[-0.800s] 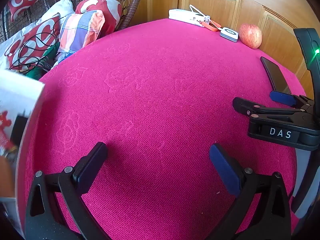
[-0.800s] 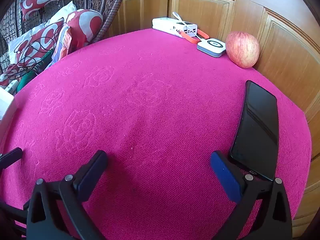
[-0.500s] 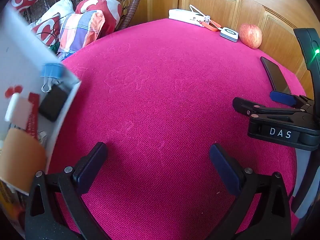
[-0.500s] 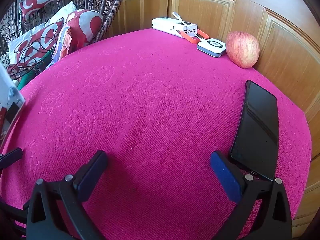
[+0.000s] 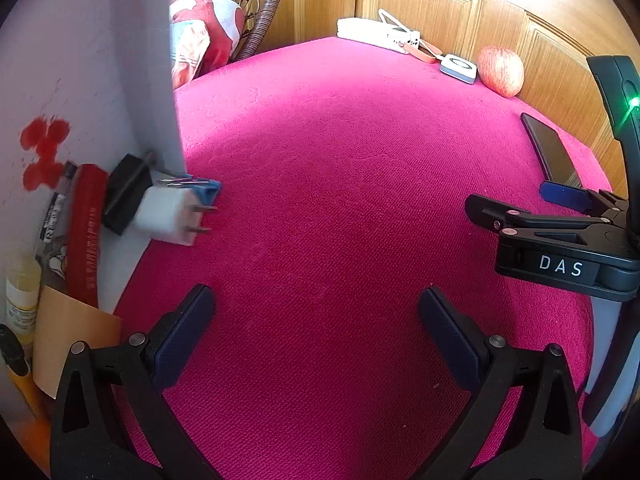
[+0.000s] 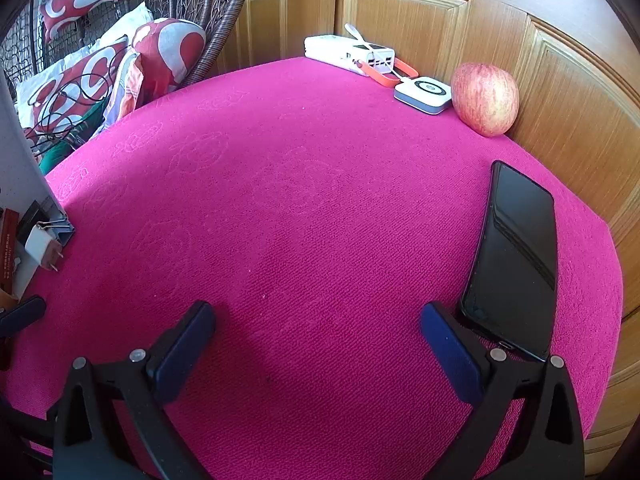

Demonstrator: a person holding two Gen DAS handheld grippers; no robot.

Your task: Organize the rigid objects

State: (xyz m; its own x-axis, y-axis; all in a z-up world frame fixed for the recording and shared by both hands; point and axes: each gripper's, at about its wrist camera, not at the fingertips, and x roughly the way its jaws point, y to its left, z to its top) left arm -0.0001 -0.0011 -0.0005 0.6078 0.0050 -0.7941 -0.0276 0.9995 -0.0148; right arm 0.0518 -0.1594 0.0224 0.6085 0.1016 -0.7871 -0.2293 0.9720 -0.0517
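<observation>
wrist views angled down – shared pink tabletop [image 5: 340, 200]

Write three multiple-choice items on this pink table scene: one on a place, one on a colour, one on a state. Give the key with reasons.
1. Where does the apple sit?
A. beside the white charging pad, near the wooden panel
B. on the phone
C. between the right gripper's fingers

2. What colour is the strap by the power bank?
A. green
B. orange
C. black

3. How do the right gripper jaws stand?
A. shut on the phone
B. shut on nothing
C. open and empty

Key: 1 A, apple and pad lie side by side at the far edge. 2 B, it shows orange. 3 C, only cloth lies between the wide-apart fingers.
</observation>
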